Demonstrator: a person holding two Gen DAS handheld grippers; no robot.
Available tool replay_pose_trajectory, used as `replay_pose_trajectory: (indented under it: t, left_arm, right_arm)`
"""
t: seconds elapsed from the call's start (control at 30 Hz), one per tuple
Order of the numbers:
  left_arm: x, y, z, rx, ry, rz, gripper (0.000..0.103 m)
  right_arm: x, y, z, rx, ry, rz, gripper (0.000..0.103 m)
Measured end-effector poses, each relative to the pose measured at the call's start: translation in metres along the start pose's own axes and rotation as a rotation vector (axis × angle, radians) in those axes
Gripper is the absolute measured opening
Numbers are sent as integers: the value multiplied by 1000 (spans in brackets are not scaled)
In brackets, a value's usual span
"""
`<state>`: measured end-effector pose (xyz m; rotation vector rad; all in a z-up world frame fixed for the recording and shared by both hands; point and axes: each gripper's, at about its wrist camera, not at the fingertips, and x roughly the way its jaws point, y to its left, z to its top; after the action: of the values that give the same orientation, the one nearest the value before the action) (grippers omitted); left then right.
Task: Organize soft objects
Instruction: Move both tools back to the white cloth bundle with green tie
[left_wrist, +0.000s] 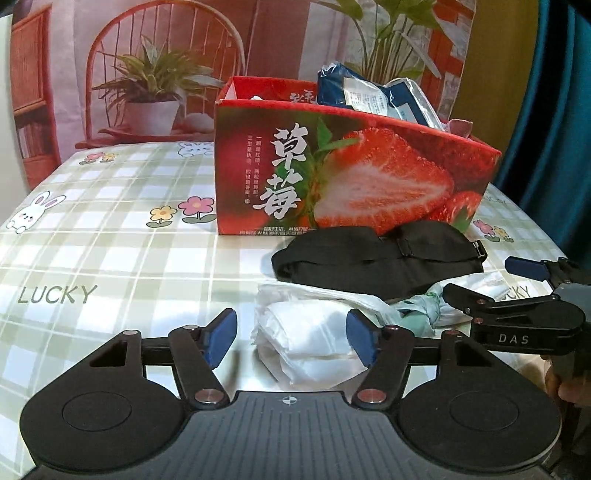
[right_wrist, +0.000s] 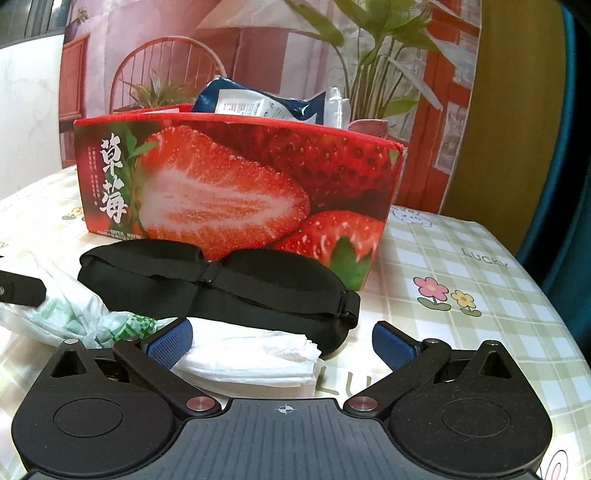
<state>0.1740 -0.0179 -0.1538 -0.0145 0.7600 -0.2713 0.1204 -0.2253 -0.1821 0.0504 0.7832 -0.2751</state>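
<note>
Your left gripper (left_wrist: 291, 336) is partly open w/ the white folded tissue pack (left_wrist: 310, 339) between its blue pads. One pad is right at the pack's edge, the other has a gap, so it's not squeezing yet and holds nothing. Your right gripper (right_wrist: 282, 345) is wide open. The other end of that white pack (right_wrist: 251, 354) sits between its pads, close to one pad, not pinched.

The black eye mask (left_wrist: 373, 258) lies just behind, touching the strawberry box (left_wrist: 332, 173). A crumpled green-and-white bag (left_wrist: 424, 306) sits beside the pack, near the right gripper's finger.

Stuff that could go wrong:
- The pack is soft & slippery, so a squeeze near its edge may only grab the wrapper, and it slides out.
- Both grippers are close, so they may bump or tug the pack apart.
- The bag may get pinched in too.
- The box is already pretty full w/ blue packets (left_wrist: 369, 92), so things may spill.
</note>
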Motion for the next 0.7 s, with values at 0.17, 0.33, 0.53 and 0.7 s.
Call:
replay_pose_trajectory:
  t: [0.17, 0.33, 0.53, 0.7]
  left_arm:
    - [6, 8, -6, -46, 18, -17, 67]
    - [12, 13, -9, -80, 24, -27, 70]
    - [16, 7, -12, -26, 8, -3, 85]
    - [23, -10, -20, 82, 3, 33, 99]
  right_arm:
    - [4, -5, 0, 33, 20, 22, 103]
    - [5, -7, 0, 49, 28, 31, 103]
    - [6, -5, 0, 42, 29, 23, 103]
    - [7, -6, 0, 54, 36, 31, 103]
